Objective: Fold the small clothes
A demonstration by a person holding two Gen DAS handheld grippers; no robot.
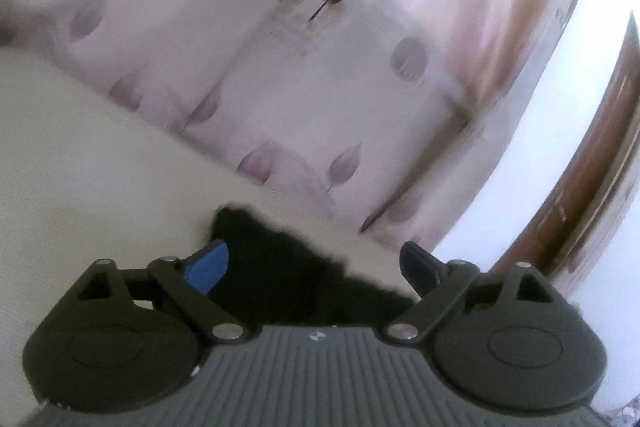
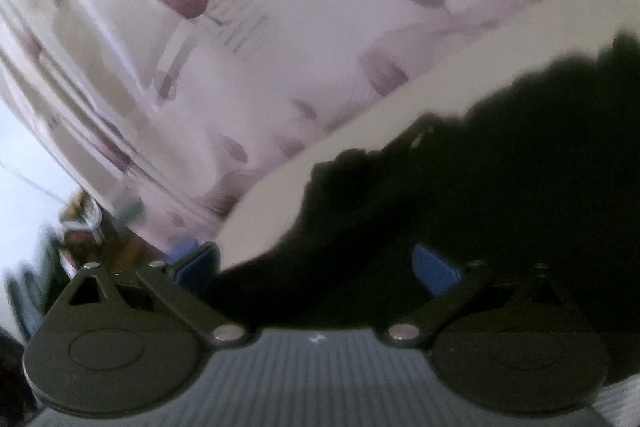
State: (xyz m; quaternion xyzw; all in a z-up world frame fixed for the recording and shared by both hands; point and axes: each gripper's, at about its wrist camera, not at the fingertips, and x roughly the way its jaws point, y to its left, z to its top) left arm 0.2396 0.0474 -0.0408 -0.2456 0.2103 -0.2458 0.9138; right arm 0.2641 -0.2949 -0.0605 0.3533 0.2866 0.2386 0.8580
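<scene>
Your right gripper (image 2: 316, 267), spread wide, already straddles the black garment (image 2: 500, 167), which runs ahead-right. Your left gripper (image 1: 316, 263), also spread, only meets its corner (image 1: 280, 267).

Fuzzy matt black garment (image 2: 460, 195); smooth cream sheet (image 1: 80, 163); glossy leaf-print curtain (image 1: 280, 67).

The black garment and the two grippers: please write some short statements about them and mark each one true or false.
1. Both grippers are open. True: the left gripper and the right gripper each show a wide gap between the fingers.
2. The black garment is red. False: it is black.
3. The garment lies on a cream surface. True.
4. The fabric with leaf print is plain green. False: it is pale pink with purple leaves.
</scene>
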